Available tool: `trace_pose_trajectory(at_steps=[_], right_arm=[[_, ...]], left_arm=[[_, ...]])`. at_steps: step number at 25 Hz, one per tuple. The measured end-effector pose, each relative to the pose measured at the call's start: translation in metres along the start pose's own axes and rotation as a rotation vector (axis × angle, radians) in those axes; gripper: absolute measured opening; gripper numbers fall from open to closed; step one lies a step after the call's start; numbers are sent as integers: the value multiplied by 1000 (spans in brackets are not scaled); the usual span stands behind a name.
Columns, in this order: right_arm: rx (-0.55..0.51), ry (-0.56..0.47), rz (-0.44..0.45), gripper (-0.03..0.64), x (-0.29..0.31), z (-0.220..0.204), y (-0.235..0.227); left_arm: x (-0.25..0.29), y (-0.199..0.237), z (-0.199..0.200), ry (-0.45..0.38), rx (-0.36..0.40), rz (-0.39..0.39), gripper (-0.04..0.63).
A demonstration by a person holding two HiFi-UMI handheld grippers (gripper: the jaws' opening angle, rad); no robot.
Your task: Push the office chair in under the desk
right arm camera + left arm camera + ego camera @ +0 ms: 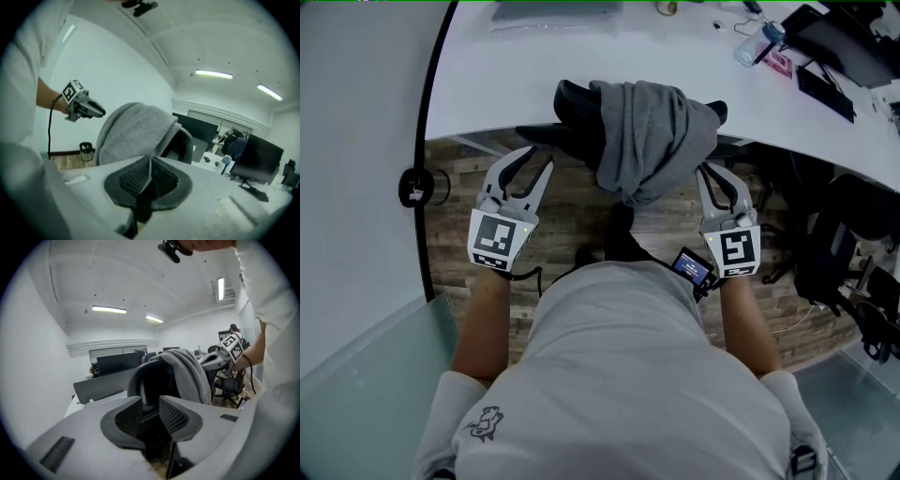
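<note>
A black office chair point(577, 108) stands with its backrest at the edge of the white desk point(516, 75). A grey hoodie point(652, 141) hangs over the backrest. My left gripper point(536, 157) is at the chair's left side, open, with the backrest point(150, 380) showing through the gap between its pads point(176, 416). My right gripper point(709, 173) is at the hoodie's right edge. Its pads point(161, 176) meet, so it is shut, and nothing shows between them. The hoodie point(131, 131) rises just beyond them. The chair's seat and base are hidden under me.
A bottle point(752, 42) and dark devices point(825, 89) lie on the desk at the right. A second black chair point(853, 234) stands to the right on the wood floor point(459, 239). A small black bin point(417, 187) sits by the left wall.
</note>
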State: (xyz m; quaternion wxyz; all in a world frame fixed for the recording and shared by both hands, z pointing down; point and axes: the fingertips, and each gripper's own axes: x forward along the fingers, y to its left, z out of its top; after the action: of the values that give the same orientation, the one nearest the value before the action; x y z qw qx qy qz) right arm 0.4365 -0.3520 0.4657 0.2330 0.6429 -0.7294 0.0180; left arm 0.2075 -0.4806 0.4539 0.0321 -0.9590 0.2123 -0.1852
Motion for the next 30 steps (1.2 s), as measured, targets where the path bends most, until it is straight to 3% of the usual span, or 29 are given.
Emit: trace_pose_trajectory(at_steps=[3,5,7,12,17,22,30], right_arm=[[59,-69,-22,3,-11,6,12],[65,-79,-13,3,-14,9,22],[58,-74,3,3,-16,12,31],[44,-89,8,3,-31,18,46],[15,-111,-4,3,-57,35,70],[-110,-65,5,3,-92,47,121],[-63,-33,-3,3,-149,48,168]], left_arm=[[-12,-5,10,-57,-74,37,37],[-16,-15,9,-73,-67,32,0],[-23,-22,4,-72,-50,22,-2],[-48,-37,0,-75,-113,0,-2],[-93,-58,7,-113,-98,-37,-2],[-145,-81,3,-140,-60,-87,-2],[-195,-105,3,-173,-124,-117,-2]])
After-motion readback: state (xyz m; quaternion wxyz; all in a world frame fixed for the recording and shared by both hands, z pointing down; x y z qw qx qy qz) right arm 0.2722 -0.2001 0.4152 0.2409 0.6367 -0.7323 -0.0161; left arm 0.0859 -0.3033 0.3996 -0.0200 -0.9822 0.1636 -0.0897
